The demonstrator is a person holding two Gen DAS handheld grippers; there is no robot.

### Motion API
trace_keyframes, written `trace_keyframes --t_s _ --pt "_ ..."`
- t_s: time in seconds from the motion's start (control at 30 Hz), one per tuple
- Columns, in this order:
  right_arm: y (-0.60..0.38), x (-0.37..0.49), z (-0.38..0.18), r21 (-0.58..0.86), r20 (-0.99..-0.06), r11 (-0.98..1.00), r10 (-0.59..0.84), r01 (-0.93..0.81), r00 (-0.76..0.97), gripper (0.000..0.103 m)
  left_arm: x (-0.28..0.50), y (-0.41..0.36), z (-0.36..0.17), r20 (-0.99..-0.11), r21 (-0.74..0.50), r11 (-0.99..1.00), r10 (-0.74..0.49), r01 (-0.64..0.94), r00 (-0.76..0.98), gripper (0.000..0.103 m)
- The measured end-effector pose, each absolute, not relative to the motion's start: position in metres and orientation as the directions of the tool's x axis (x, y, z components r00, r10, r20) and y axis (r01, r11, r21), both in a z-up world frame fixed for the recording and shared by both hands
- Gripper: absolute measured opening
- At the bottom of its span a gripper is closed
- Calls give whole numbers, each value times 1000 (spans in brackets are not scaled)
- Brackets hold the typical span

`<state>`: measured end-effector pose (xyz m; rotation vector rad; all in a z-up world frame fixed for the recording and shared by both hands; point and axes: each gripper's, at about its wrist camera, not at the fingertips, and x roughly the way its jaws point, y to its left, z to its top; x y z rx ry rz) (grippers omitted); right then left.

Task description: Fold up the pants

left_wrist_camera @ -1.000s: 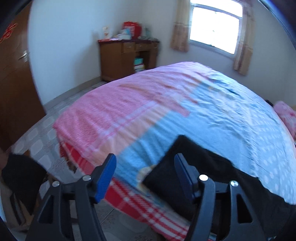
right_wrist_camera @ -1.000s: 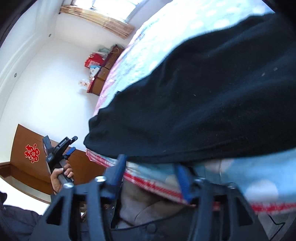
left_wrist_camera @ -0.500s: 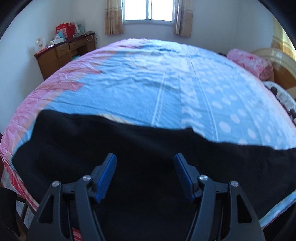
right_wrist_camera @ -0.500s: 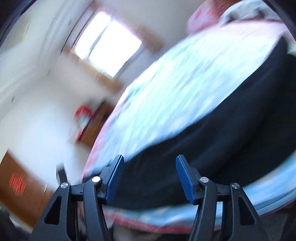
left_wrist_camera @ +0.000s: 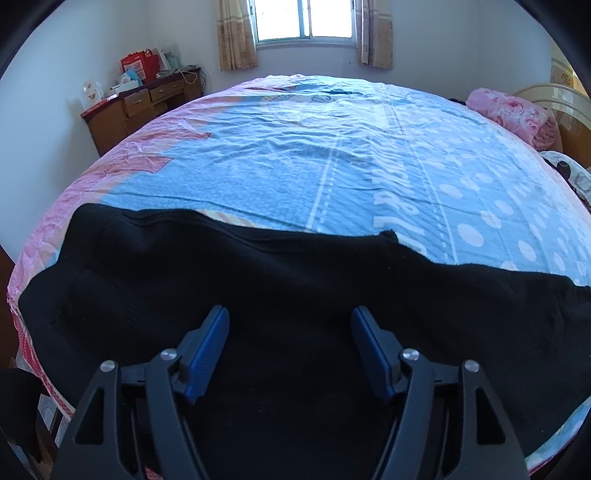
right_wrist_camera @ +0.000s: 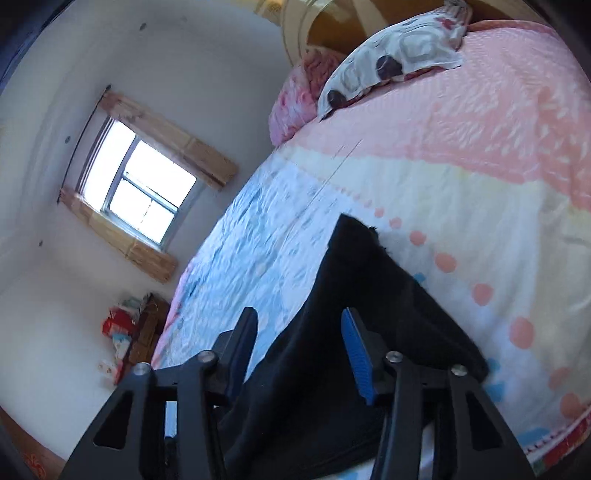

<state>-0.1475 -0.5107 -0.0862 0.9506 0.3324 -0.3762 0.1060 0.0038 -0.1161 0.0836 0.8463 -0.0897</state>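
Black pants [left_wrist_camera: 295, 280] lie stretched flat across the near edge of the bed, left to right in the left wrist view. My left gripper [left_wrist_camera: 290, 317] is open and empty, hovering over the middle of the pants. In the right wrist view the pants [right_wrist_camera: 362, 295] run away from me as a narrow black strip. My right gripper [right_wrist_camera: 299, 321] is open and empty, above the pants near one end, its jaws spanning the strip's left edge.
The bed has a blue, pink and white sheet [left_wrist_camera: 332, 155]. A pink blanket [left_wrist_camera: 513, 110] and a patterned pillow [right_wrist_camera: 399, 59] lie at the head. A wooden desk with boxes [left_wrist_camera: 140, 99] stands by the far wall beneath the window [left_wrist_camera: 303, 18].
Both grippers swung from the bed's side to face across it. The left now hangs over the middle of the pants; the right has turned toward the pillow end. Both stayed open.
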Motion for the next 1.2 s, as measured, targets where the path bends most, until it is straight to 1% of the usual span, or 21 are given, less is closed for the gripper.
trace_keyframes --t_s 0.07,0.17,0.23,0.27,0.37,0.4,0.43,0.47,0.53,0.57,0.63,0.67,0.7,0.77,0.87,0.9,0.93,1.0,1.07,1.13,1.2 --pt "-510 -137 -84 675 -465 560 -183 481 866 49 107 3 -116 -755 40 993 -41 108 655 73" --pt "-520 -124 -85 655 -497 558 -189 509 847 49 108 3 -116 -759 39 994 -38 104 650 73" --pt "-520 -113 -80 656 -498 582 -145 481 855 49 108 2 -116 -761 42 994 -36 105 648 73" --pt "-518 -111 -75 663 -488 591 -123 458 864 49 109 2 -116 -763 41 994 -36 104 646 73" --pt "-506 -101 -59 711 -404 635 16 303 915 49 110 1 -116 -765 40 994 -38 106 643 75" --pt "-505 -98 -56 720 -389 641 54 267 920 49 110 1 -116 -765 40 993 -38 107 643 75" --pt "-507 -96 -55 716 -389 646 59 262 919 49 110 1 -116 -765 40 993 -40 109 643 76" --pt "-509 -94 -57 707 -400 652 51 273 915 49 110 1 -116 -765 40 993 -41 111 643 76" --pt "-518 -91 -67 683 -465 645 23 342 885 49 110 2 -116 -767 37 992 -47 117 640 76" --pt "-525 -98 -74 705 -465 609 13 362 885 49 110 2 -116 -767 34 993 -49 117 640 76" --pt "-531 -116 -79 765 -396 553 -2 330 918 49 111 1 -116 -767 32 993 -50 117 639 78" --pt "-531 -126 -78 768 -374 549 -34 330 927 49 111 1 -116 -767 35 992 -49 118 639 79" --pt "-531 -132 -77 754 -375 559 -67 346 925 49 112 1 -116 -768 40 992 -46 119 639 79" --pt "-530 -140 -77 709 -406 576 -136 406 904 49 112 2 -116 -768 38 992 -49 121 638 79" --pt "-526 -147 -82 702 -418 566 -164 433 893 49 112 2 -116 -768 38 992 -47 119 638 79" --pt "-523 -143 -83 683 -438 577 -168 448 883 49 112 2 -116 -768 44 992 -42 118 639 79" --pt "-518 -135 -83 641 -475 604 -172 474 863 49 112 1 -116 -768 46 992 -40 117 639 79" --pt "-510 -115 -85 621 -493 641 -128 451 860 49 112 1 -116 -768 44 992 -41 118 639 79" --pt "-503 -94 -89 657 -475 640 -60 400 878 49 112 1 -116 -769 45 992 -41 117 638 79" --pt "-499 -77 -92 668 -470 641 -30 378 882 49 112 0 -116 -769 46 992 -40 117 638 79" --pt "-499 -58 -101 661 -497 651 7 374 867 49 112 0 -116 -769 45 992 -41 119 638 79"
